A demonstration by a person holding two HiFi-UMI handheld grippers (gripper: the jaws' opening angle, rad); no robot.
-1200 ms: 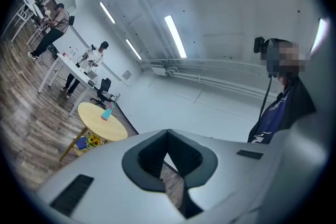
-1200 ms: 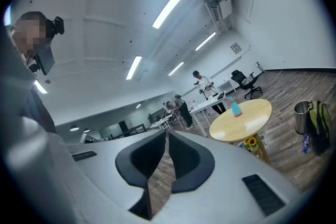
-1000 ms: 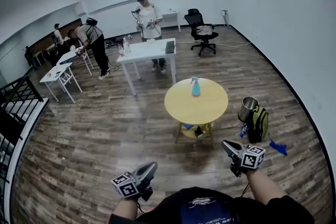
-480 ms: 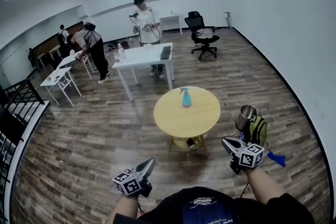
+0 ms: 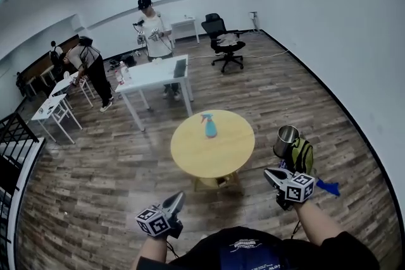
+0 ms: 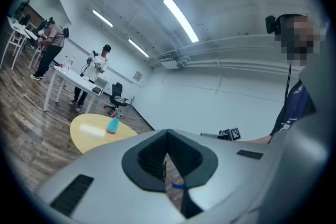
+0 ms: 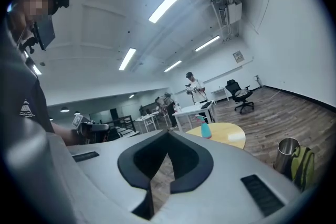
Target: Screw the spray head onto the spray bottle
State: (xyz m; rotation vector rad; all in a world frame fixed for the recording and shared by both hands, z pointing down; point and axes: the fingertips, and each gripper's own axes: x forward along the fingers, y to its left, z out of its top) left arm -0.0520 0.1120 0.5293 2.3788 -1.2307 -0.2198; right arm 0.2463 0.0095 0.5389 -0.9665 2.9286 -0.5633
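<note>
a round yellow table (image 5: 190, 158) stands mid-frame on a plank floor (image 5: 107, 161), a white table (image 5: 149, 76) and people (image 5: 152, 28) at the upper left. the teal spray bottle (image 5: 209, 127) stands upright near the round table's middle. along the bottom edge the left gripper (image 5: 176, 199) and right gripper (image 5: 269, 174) point level, well apart from it, jaws together and empty.

A: The round table (image 5: 221, 152)?
B: Smooth, matt yellow top; the floor (image 5: 95, 186) is grainy wood plank.
A: Right of it?
B: A shiny metal cup (image 5: 286, 140). The spray bottle (image 5: 209, 128) looks like blue plastic.
</note>
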